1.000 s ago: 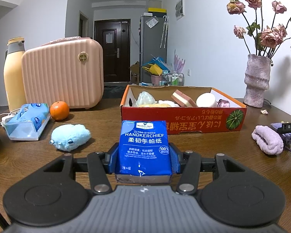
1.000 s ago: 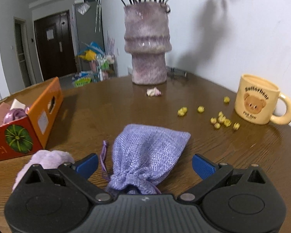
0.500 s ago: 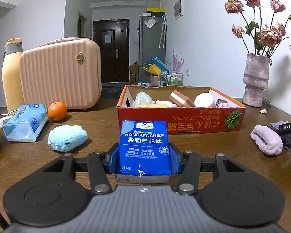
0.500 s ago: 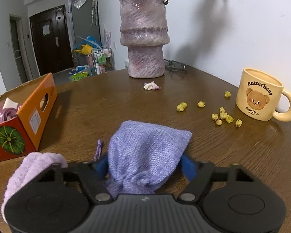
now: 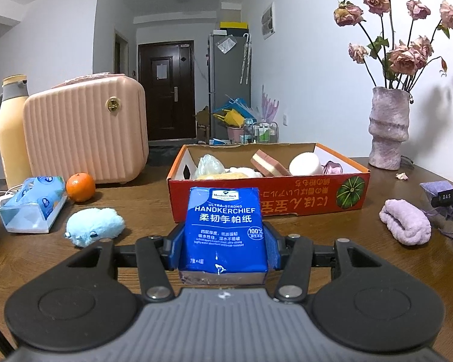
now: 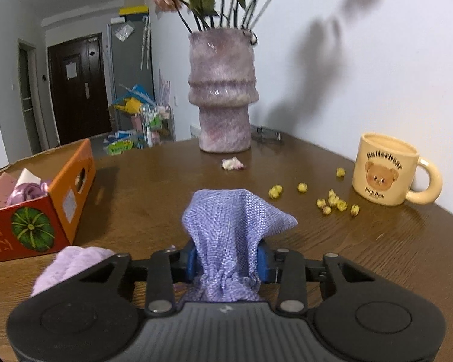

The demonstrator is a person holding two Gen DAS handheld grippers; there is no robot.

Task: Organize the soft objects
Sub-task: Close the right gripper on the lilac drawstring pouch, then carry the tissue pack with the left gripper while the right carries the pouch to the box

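A: Left gripper (image 5: pixel 225 246), shut tight on the tissue pack (image 5: pixel 225 229). Held just in front of the box (image 5: pixel 268 205), facing its near wall.

B: Right gripper (image 6: pixel 226 259), just squeezed shut on the purple bag (image 6: pixel 229 232), right at its neck. Bag to the right of the box, well apart from it.

A: Could go wrong how?

B: Soft bag, thin neck. Might slip out if swung fast. Strings hanging under it, maybe catching on the box wall.

A: And the fluffy roll (image 6: pixel 69 265), just left of the bag, between it and the box. Easy to bump and push along on the way over.

B: Mug (image 6: pixel 386 172) and little yellow bits (image 6: pixel 332 202) far right of the box. Safe unless swung that way.

A: Tissue pack, slippery wrap. Could slide down if tipped too much over the box.

B: Box already part full: sponge (image 5: pixel 268 164), white ball (image 5: pixel 305 164), plastic lump (image 5: pixel 210 166). Dropped on top, might bounce or roll back out.

A: Both going to the box at once, maybe a crash over the rim.

B: Blue plush (image 5: pixel 93 226) left of the box, not yet picked up. Same for the fluffy roll.
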